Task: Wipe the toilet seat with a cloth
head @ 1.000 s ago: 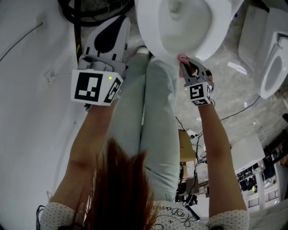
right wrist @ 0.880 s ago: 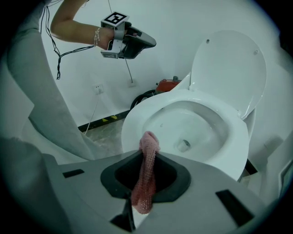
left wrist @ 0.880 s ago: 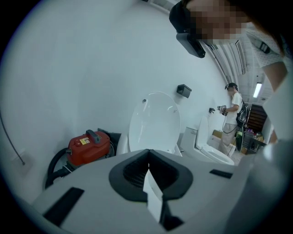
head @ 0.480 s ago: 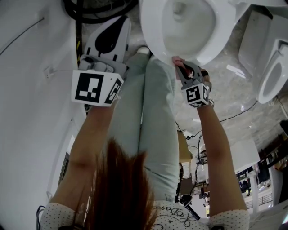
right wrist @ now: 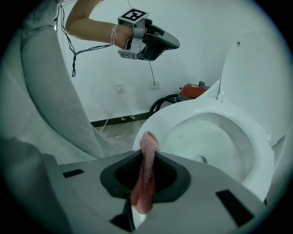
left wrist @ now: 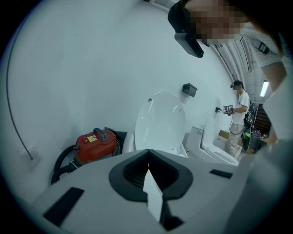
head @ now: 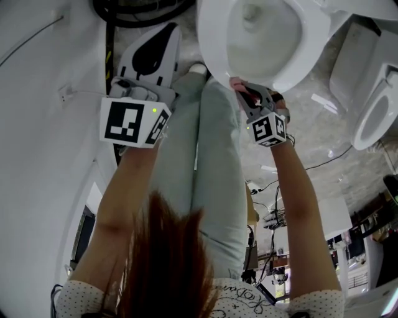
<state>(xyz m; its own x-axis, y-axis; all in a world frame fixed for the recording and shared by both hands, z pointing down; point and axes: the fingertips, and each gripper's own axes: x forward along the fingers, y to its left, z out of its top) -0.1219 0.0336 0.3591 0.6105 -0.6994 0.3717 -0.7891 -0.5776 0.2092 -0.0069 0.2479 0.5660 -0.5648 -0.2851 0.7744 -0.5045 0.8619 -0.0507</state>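
Note:
The white toilet seat (head: pixel 210 46) rings the open bowl at the top of the head view, with its lid (right wrist: pixel 256 68) raised. My right gripper (head: pixel 244 90) is at the seat's near front edge, shut on a pink knitted cloth (head: pixel 237 81). In the right gripper view the cloth (right wrist: pixel 149 142) sticks up between the jaws, just before the seat rim (right wrist: pixel 183 111). Whether it touches the rim I cannot tell. My left gripper (head: pixel 163 37) hangs in the air left of the bowl, shut and empty. The left gripper (left wrist: pixel 148 156) faces the raised lid (left wrist: pixel 160 121).
A red vacuum cleaner (left wrist: pixel 94 143) with a black hose (head: pixel 134 15) stands by the wall left of the toilet. A second toilet (head: pixel 373 99) is at the right, and cables (head: pixel 323 158) cross the floor. The person's legs (head: pixel 205 161) are close to the bowl. Another person (left wrist: pixel 238 116) stands far off.
My right gripper has carried the cloth leftward along the seat's front edge. The left gripper has stayed where it was.

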